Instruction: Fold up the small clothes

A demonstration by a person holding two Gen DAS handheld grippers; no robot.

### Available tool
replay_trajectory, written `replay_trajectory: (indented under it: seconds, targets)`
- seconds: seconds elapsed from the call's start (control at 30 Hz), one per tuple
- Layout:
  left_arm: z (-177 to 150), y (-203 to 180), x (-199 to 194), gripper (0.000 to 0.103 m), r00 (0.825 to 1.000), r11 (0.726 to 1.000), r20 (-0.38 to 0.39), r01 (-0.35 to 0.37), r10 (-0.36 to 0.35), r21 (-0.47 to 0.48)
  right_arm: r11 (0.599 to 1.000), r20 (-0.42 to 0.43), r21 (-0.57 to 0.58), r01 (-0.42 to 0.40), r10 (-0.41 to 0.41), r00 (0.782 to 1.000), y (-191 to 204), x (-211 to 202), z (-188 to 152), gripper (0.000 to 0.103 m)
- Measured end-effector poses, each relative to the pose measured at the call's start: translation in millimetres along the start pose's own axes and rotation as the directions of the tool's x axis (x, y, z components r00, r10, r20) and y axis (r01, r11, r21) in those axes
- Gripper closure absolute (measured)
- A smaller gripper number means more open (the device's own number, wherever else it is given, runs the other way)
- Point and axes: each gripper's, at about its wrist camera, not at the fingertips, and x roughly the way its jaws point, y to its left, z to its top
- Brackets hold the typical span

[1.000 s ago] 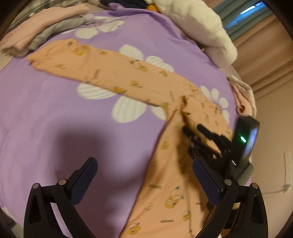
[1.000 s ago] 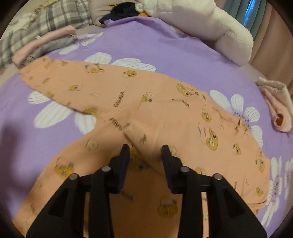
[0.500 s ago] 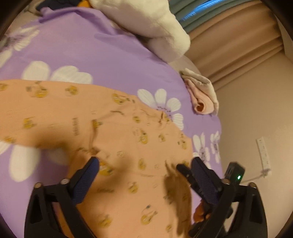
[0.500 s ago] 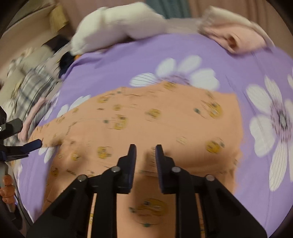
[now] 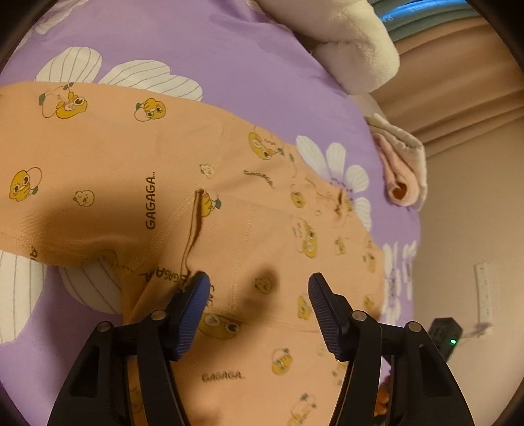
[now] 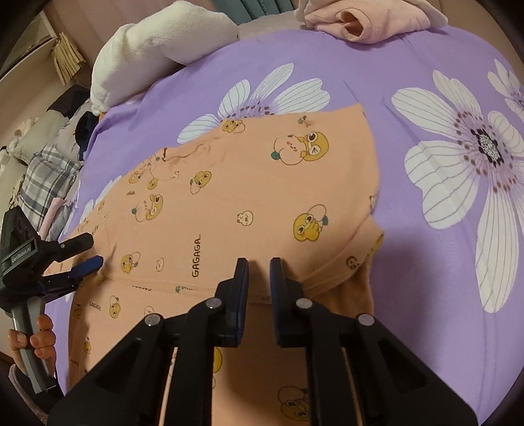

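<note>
Small orange trousers [image 5: 249, 216] printed with yellow cartoon faces and "GAGAGA" lie spread on a purple flowered bedsheet [image 5: 255, 82]; they also show in the right wrist view [image 6: 235, 196]. My left gripper [image 5: 258, 288] is open just above the cloth near the crotch seam, nothing between its blue pads. It also shows at the left of the right wrist view [image 6: 88, 252], open. My right gripper [image 6: 258, 265] hovers over a folded edge of the trousers near the waistband, its jaws a narrow gap apart with no cloth in them.
A white fluffy blanket [image 5: 353, 42] lies at the bed's far side. A rolled pink garment [image 5: 402, 177] sits by the bed edge, also in the right wrist view [image 6: 366, 19]. Plaid and grey clothes [image 6: 46, 177] are piled at the left. A beige wall and curtains stand beyond.
Both grippers swung toward the waist end of the trousers. The left gripper's jaws narrowed and came down close to the crotch seam. The right gripper's jaws stayed nearly closed.
</note>
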Motion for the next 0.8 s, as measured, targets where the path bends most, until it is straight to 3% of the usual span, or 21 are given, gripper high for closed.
replay_trajectory:
  seconds: [0.07,0.13,0.23,0.4,0.53,0.67,0.8]
  targets:
    - [-1.5,2.6,-17.3,0.035,1.000,1.000,0.016,0.021,-0.021,0.010,1.000,0.005,0.009,-0.014,0.014,1.000,2.9,-6.6,-0.1,0.084]
    - [-3.4,10.2,-36.1,0.027,0.998,0.999,0.051,0.035,-0.035,-0.001,0.999,0.026,-0.004,-0.042,0.042,0.999,9.5,-18.2,-1.5,0.084]
    - [-6.3,41.1,-75.4,0.026,0.991,0.995,0.119,0.073,-0.065,-0.061,0.997,0.060,-0.032,-0.074,0.076,0.995,21.1,-38.2,-5.7,0.078]
    - [-10.8,114.5,-142.4,0.024,0.966,0.979,0.257,0.050,0.003,-0.200,0.991,0.095,-0.040,-0.131,0.134,0.986,34.4,-64.5,-20.3,0.065]
    - [-18.0,177.7,-189.1,0.024,0.930,0.935,0.361,0.070,0.064,-0.346,0.988,0.102,-0.039,-0.151,0.154,0.983,41.5,-73.0,-32.8,0.065]
    - [-23.4,235.1,-226.6,0.024,0.879,0.875,0.458,0.111,0.134,-0.471,0.988,0.085,-0.037,-0.148,0.151,0.985,47.5,-74.8,-43.2,0.065]
    - [-19.2,262.6,-233.7,0.024,0.860,0.831,0.495,0.183,0.122,-0.525,0.988,0.075,-0.029,-0.152,0.154,0.985,52.6,-76.4,-49.4,0.065]
